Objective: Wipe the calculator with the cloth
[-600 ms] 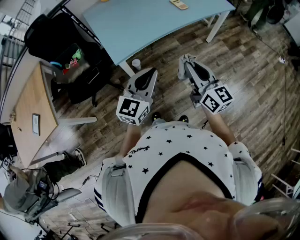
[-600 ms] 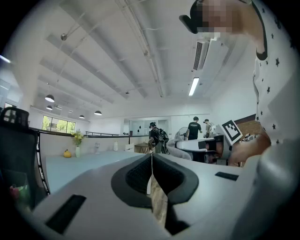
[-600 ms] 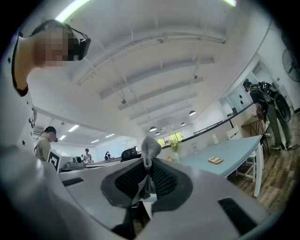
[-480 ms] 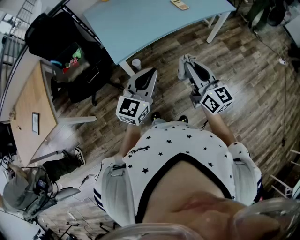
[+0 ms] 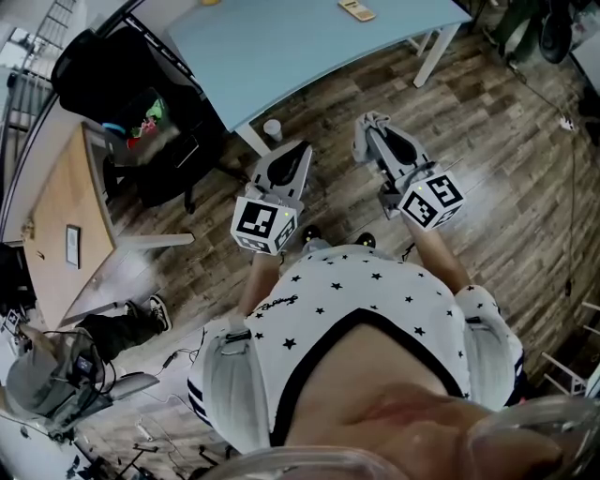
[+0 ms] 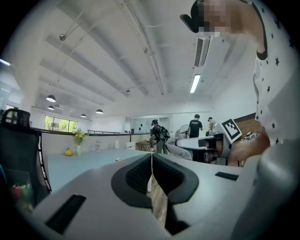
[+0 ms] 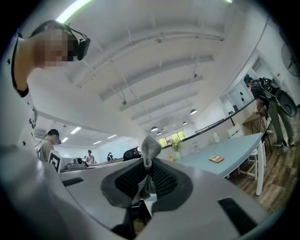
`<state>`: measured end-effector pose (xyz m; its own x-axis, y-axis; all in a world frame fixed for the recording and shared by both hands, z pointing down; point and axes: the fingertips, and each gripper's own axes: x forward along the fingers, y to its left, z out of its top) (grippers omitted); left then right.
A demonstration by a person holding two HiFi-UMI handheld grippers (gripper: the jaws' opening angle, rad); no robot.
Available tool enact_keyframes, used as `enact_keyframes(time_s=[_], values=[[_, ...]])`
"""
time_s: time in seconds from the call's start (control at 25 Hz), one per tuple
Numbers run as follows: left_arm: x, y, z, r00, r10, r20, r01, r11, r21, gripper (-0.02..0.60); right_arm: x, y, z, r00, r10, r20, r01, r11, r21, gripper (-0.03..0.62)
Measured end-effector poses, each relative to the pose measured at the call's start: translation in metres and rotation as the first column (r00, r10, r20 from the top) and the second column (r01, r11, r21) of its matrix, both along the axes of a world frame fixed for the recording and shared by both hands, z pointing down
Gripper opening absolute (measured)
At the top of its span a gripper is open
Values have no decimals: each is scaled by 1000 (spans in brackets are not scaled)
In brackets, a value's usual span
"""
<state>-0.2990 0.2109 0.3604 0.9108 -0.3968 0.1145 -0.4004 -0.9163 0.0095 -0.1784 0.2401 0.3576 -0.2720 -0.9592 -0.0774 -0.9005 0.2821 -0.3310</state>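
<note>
The calculator (image 5: 357, 8) lies flat on the far side of the light blue table (image 5: 281, 47); it also shows small and distant as the calculator (image 7: 216, 158) and the calculator (image 6: 120, 159). My right gripper (image 5: 367, 131) is held in front of my chest over the wood floor, shut on a grey cloth (image 5: 372, 124). A fold of that cloth (image 7: 149, 149) sticks up between the jaws of the right gripper (image 7: 147, 171). My left gripper (image 5: 302, 150) hangs beside it. In its own view the left gripper (image 6: 151, 159) is shut with nothing in it. Both are short of the table edge.
A black office chair with bags (image 5: 122, 84) stands left of the table, beside a wooden desk (image 5: 66, 216). A white cup (image 5: 272, 127) sits by the table leg. A flower vase (image 6: 78, 143) and an orange ball (image 6: 68, 152) stand on the table. Several people (image 6: 196, 126) stand in the room.
Both grippers have drifted very slightly toward my body. The cloth stays in the right gripper and the calculator has not moved.
</note>
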Motion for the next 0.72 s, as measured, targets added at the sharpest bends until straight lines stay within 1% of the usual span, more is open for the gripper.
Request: enact_keyframes(time_s=[0.12,0.36,0.72], values=[[8,1,2,1000,5,8,-5,1000,0,31,7,1,1,1000,-1,-6,1,1000,1,40],[24,4,4,1000,7,15,-7,1000,6,31,23,6,2,1000,-5,18,4,1000,11,40],[72,27,10,998,55,18,-55,998,5,31,70,35,11,999,42,20,-42,999,2,40]])
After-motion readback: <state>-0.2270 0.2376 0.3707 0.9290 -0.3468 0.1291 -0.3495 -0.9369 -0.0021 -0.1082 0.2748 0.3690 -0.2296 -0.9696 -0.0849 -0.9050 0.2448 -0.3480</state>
